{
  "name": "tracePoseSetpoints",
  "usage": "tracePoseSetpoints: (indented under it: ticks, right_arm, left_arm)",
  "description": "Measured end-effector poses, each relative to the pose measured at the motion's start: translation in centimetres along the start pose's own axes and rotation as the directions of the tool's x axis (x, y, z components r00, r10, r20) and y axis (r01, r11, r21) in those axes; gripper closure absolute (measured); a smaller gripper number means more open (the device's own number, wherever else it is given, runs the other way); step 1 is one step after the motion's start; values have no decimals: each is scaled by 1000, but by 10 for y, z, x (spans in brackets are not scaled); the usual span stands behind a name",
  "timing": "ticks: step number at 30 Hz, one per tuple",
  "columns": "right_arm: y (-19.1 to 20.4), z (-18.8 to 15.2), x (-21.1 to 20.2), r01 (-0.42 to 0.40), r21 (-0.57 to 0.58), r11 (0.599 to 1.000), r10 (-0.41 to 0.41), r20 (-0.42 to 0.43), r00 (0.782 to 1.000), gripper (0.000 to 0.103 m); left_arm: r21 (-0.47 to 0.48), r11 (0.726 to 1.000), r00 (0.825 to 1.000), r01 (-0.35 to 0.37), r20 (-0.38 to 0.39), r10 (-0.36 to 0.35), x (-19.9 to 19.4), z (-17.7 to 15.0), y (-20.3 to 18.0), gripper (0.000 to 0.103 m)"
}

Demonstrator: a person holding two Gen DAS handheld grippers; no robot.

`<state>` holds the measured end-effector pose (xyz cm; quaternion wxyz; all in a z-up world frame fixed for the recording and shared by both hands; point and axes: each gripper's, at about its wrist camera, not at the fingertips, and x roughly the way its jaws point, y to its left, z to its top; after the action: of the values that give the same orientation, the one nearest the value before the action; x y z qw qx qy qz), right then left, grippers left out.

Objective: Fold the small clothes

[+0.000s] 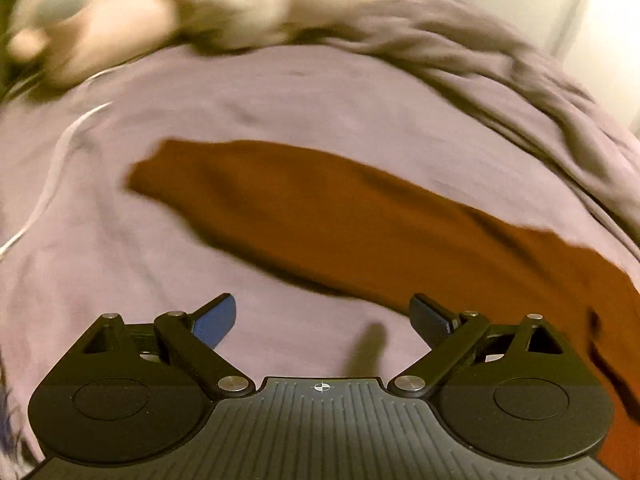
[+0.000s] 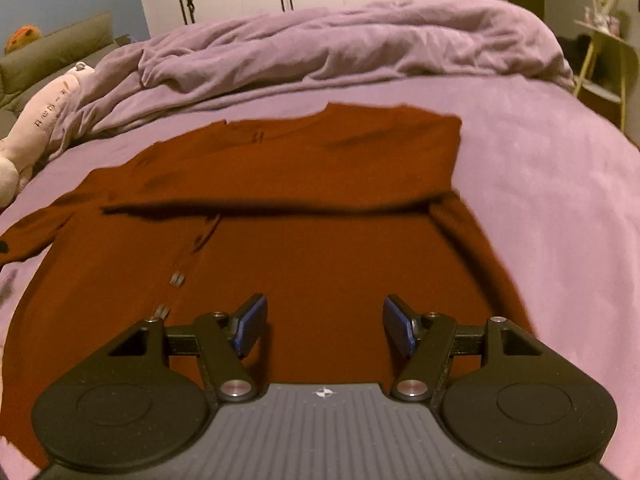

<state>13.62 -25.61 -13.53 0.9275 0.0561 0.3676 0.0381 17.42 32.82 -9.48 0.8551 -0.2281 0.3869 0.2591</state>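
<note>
Both grippers hang empty over the bed: the right gripper (image 2: 324,326) has its jaws apart above the garment's near body, and the left gripper (image 1: 322,322) has its jaws apart over bare sheet, near the long sleeve.

The lilac bedsheet (image 2: 560,200) is soft and loose, so it is the largest risk: a low pinch could catch sheet along with garment and drag both, rucking up what already lies flat. The bunched duvet (image 2: 340,48) lies close behind the far hem, so a fold carried too far could land on it and slump.

The rust-brown cardigan (image 2: 300,248) lies spread on the sheet, its right sleeve (image 2: 280,168) apparently already laid across the chest (a dark shadow line marks that edge). Grabbing through both layers there would likely undo that fold. The left sleeve (image 1: 320,208) stretches out to the left, well away from the body; lifted by its cuff alone it may twist or fall short.

The plush toy (image 2: 36,124) sits at the far left edge, near that cuff. Smallest are the buttons (image 2: 176,279) down the placket, which could snag a pad or bulge the fold.
</note>
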Motion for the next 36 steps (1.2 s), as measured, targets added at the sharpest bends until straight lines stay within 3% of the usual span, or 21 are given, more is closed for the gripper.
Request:
tracePoseSetpoints:
  ticks: [2, 4, 8, 11, 13, 14, 16, 17, 22, 26, 29, 31, 34, 36]
  right_arm:
    - [6, -3, 0, 16, -35, 999, -17, -16, 1000, 39]
    - [12, -2, -1, 32, -69, 997, -34, -19, 999, 39]
    - [13, 4, 1, 41, -47, 998, -42, -30, 999, 39]
    - [17, 4, 3, 53, -57, 997, -55, -36, 998, 39]
    - [20, 5, 6, 62, -66, 996, -64, -40, 997, 39]
    - [21, 5, 6, 61, -68, 996, -64, -41, 997, 39]
    - [21, 6, 7, 58, -68, 996, -61, -44, 997, 38]
    - [21, 6, 7, 56, -66, 996, -59, -44, 997, 38]
    - [18, 8, 8, 47, -46, 998, -49, -42, 998, 38]
    - [14, 8, 4, 38, -34, 999, -39, -30, 999, 38]
    - [8, 8, 0, 25, -6, 1000, -25, -15, 1000, 38]
    - [4, 6, -4, 21, 14, 1000, -21, -2, 1000, 38]
    - [-2, 6, -8, 5, 41, 999, -6, 12, 1000, 38]
    - [-6, 6, -11, -4, 54, 999, 3, 21, 1000, 38]
  left_arm:
    - [-74, 997, 1000, -11, -25, 10, 9, 8, 23, 19]
    - [-179, 984, 999, 19, -27, -24, 17, 14, 49, 26]
    - [-345, 935, 997, 80, 16, -79, 29, 27, 82, 32]
    - [-419, 901, 994, 108, 41, -100, 38, 36, 91, 36]
    - [-444, 889, 994, 111, 53, -98, 44, 42, 93, 47]
    - [-446, 888, 994, 109, 58, -93, 45, 44, 93, 51]
    - [-421, 902, 995, 90, 65, -69, 44, 46, 93, 82]
    - [-405, 911, 996, 79, 66, -57, 44, 47, 92, 89]
    - [-379, 921, 992, 89, 112, -50, 30, 46, 89, 95]
    - [-221, 967, 978, 129, 188, -87, 1, 53, 52, 96]
    - [-73, 967, 945, 246, 242, -222, -32, 57, 1, 96]
    - [45, 940, 903, 337, 268, -336, -60, 53, -45, 96]
    - [201, 855, 821, 478, 244, -516, -94, 32, -118, 96]
    - [292, 794, 780, 533, 192, -595, -107, 8, -165, 96]
